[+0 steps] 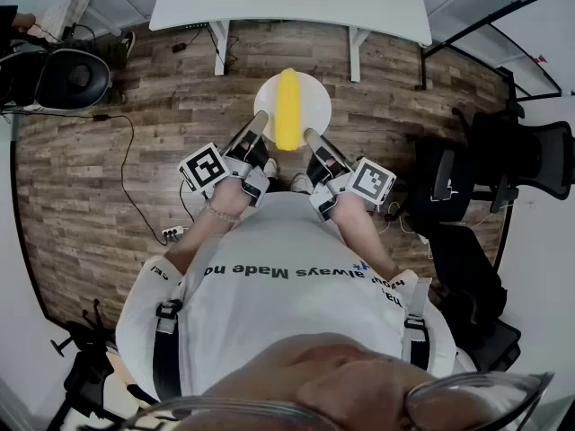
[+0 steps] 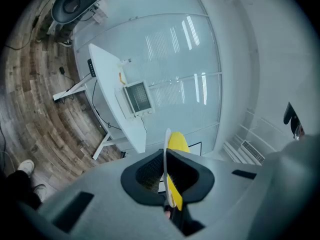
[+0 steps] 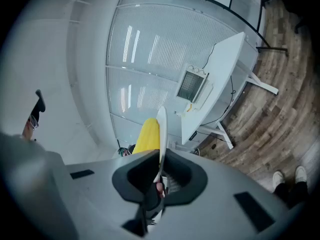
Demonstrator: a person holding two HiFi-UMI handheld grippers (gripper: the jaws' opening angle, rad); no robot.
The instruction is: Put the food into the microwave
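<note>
A white round plate (image 1: 310, 97) carries a yellow corn cob (image 1: 287, 109) and is held in the air in front of the person, above the wooden floor. My left gripper (image 1: 258, 125) is shut on the plate's left rim and my right gripper (image 1: 311, 137) is shut on its right rim. In the left gripper view the plate's edge (image 2: 166, 160) stands between the jaws with the corn (image 2: 178, 144) behind it. The right gripper view shows the plate's rim (image 3: 161, 134) clamped the same way, the corn (image 3: 147, 135) to its left. A white microwave (image 2: 136, 98) sits on a white table (image 1: 207, 3) ahead.
The white table has slanted legs (image 1: 218, 45) and cables under it. Black office chairs stand at the right (image 1: 467, 187) and at the far left (image 1: 63, 77). A power strip (image 1: 173, 233) and a black cable (image 1: 128, 164) lie on the wooden floor at the left. A glass wall lies behind the table.
</note>
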